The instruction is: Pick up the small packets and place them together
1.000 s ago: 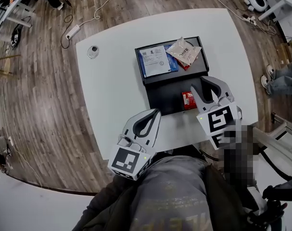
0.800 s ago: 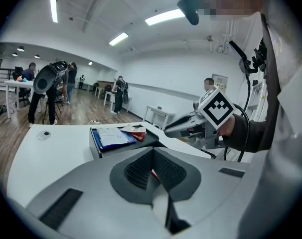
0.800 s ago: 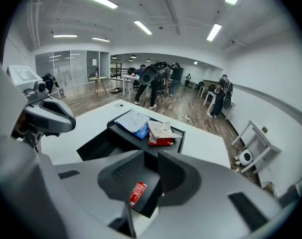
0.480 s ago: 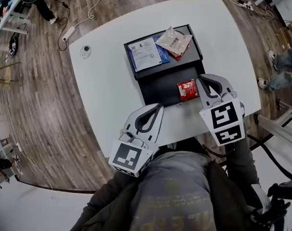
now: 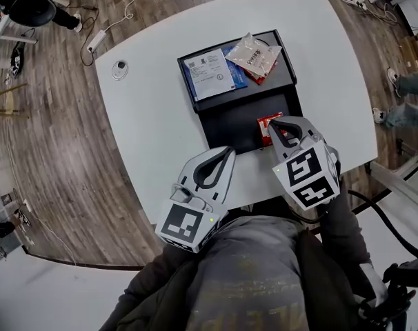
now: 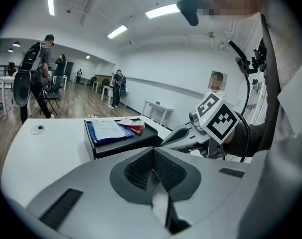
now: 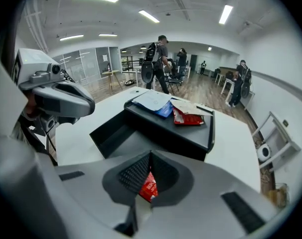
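A black tray (image 5: 223, 119) stands on the white table (image 5: 147, 129). At its far end lie a blue-and-white packet (image 5: 214, 74) and a silvery packet (image 5: 252, 54) on top of a red one (image 7: 188, 118). A small red packet (image 5: 265, 123) lies at the tray's near right. My right gripper (image 5: 276, 124) is shut, its tips down over this packet, which shows through the gap behind the shut jaws (image 7: 150, 185). Whether the pads pinch it I cannot tell. My left gripper (image 5: 227, 153) is shut and hovers over the table's near edge, left of the tray.
A small round thing (image 5: 119, 67) sits on the table's far left. Cables and a power strip (image 5: 98, 40) lie on the wooden floor. People stand by desks in the room (image 7: 158, 59). The table's near edge runs just under both grippers.
My right gripper's jaws went from open to shut. It then moved left and down, from beside the small red packet to over it. The left gripper stayed put.
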Demonstrator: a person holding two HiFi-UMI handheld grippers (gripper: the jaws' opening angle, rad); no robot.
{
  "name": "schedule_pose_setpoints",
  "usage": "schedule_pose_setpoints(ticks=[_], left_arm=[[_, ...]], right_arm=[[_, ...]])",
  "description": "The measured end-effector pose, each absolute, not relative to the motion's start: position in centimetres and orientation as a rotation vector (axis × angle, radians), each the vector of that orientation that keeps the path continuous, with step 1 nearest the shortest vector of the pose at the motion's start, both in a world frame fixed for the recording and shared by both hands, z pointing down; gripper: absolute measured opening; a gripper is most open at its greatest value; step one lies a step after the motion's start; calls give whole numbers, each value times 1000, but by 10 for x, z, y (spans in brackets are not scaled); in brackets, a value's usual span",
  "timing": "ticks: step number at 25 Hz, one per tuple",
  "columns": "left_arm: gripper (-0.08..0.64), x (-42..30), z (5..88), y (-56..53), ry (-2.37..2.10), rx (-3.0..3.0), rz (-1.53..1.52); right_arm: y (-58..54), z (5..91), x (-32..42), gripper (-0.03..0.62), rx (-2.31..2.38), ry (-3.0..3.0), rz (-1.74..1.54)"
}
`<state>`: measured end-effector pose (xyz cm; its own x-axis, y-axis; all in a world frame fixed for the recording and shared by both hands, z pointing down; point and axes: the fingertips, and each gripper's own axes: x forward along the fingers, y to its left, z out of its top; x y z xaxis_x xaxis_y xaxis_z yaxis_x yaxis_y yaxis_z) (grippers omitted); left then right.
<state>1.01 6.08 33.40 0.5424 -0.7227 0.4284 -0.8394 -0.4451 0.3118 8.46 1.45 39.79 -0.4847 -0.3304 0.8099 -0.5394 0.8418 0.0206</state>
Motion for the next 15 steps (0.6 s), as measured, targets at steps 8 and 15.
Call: schedule_pose_setpoints(ticks=[8, 15], left_arm=[[3, 2, 344, 56, -1262, 2265, 318], [3, -1, 347, 51, -1259, 2258, 308]], right_arm=[[13, 415, 79, 5, 590, -2087, 311], [11, 418, 76, 6, 576, -2075, 314]])
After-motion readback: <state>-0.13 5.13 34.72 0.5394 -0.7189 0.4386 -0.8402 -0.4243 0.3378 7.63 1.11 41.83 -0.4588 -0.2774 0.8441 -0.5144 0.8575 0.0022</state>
